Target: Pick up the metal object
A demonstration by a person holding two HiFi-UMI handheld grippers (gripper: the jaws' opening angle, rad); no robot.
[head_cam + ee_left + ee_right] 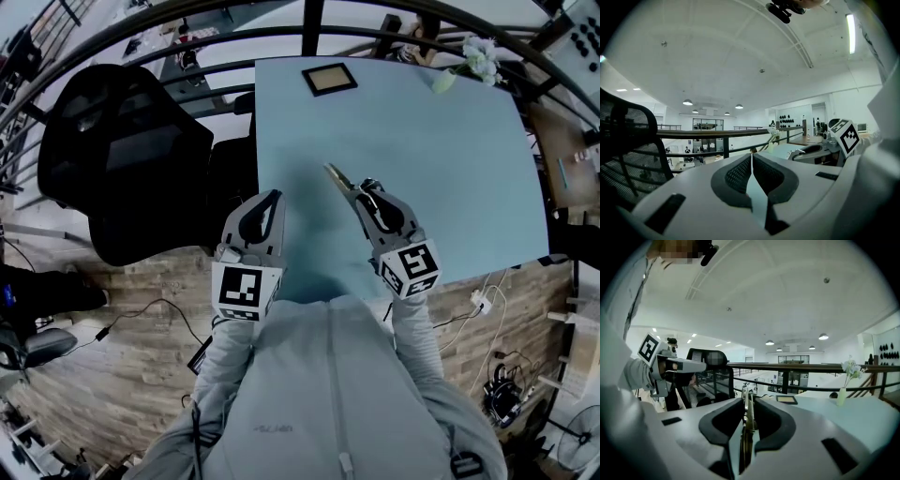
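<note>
Grey sleeves (232, 354) reach over the near edge of the pale blue table (441, 159). Right gripper (361, 193) is clamped on the metal object (337, 175), which pokes out past the jaws above the table. Left gripper (272, 199), by the table's left edge, has its jaws pressed together with nothing between them.

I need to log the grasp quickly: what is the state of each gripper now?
Left gripper: closed, holding nothing.
Right gripper: closed on the metal object.
</note>
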